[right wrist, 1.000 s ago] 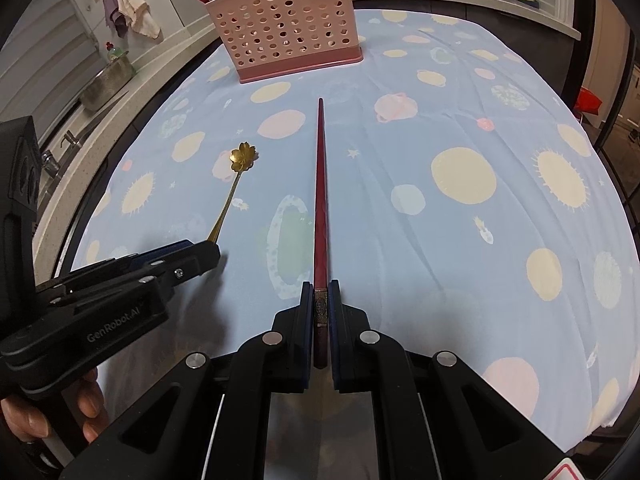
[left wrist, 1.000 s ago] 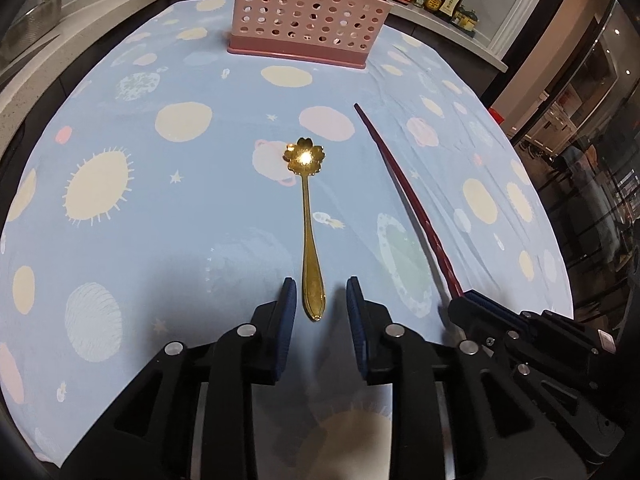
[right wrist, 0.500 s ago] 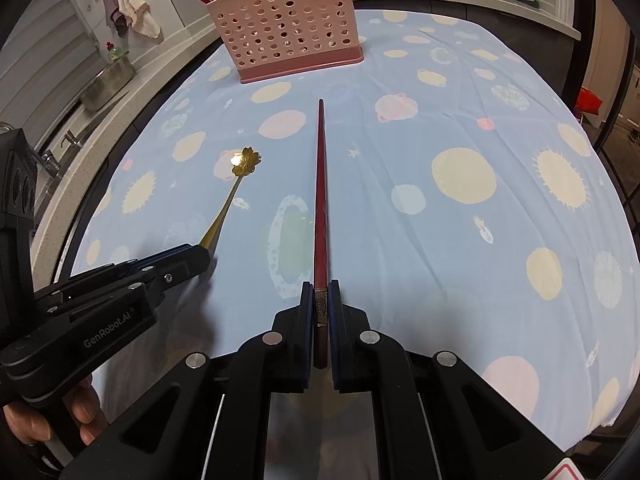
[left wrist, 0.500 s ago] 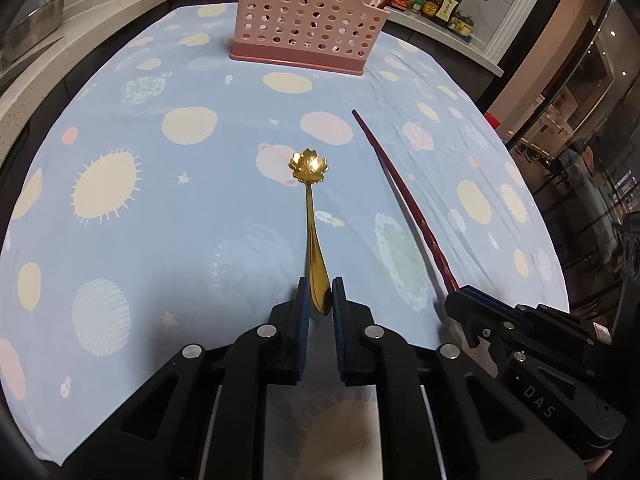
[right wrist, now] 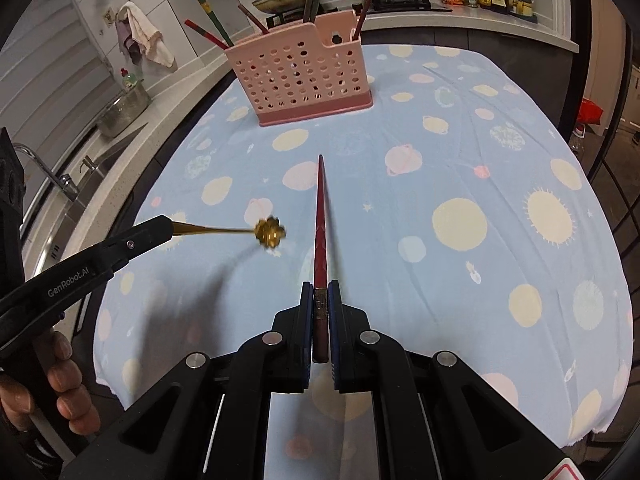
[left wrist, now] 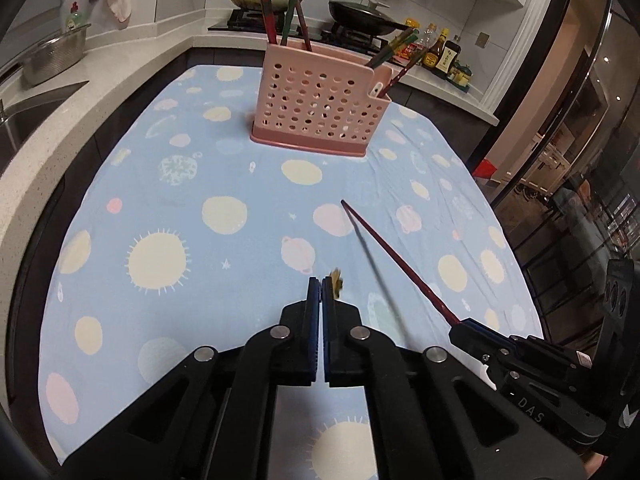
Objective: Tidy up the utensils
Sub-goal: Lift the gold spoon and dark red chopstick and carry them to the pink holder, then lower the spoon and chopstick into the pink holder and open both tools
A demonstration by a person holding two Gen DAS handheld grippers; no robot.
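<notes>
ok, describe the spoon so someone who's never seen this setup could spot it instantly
Start at the blue planet-print tablecloth with the pink perforated utensil holder at its far end. Nearer the camera, two grippers are raised above the cloth; the left gripper is shut on the gold spoon. Its flower-shaped bowl and metallic shine set it apart from the straight dark-red chopstick in the right gripper.

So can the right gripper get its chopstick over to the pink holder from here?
Probably yes. The right gripper is shut on the red chopstick, lifted off the cloth; only bare cloth lies ahead of the pink holder. The gold spoon sits off to its left.
</notes>
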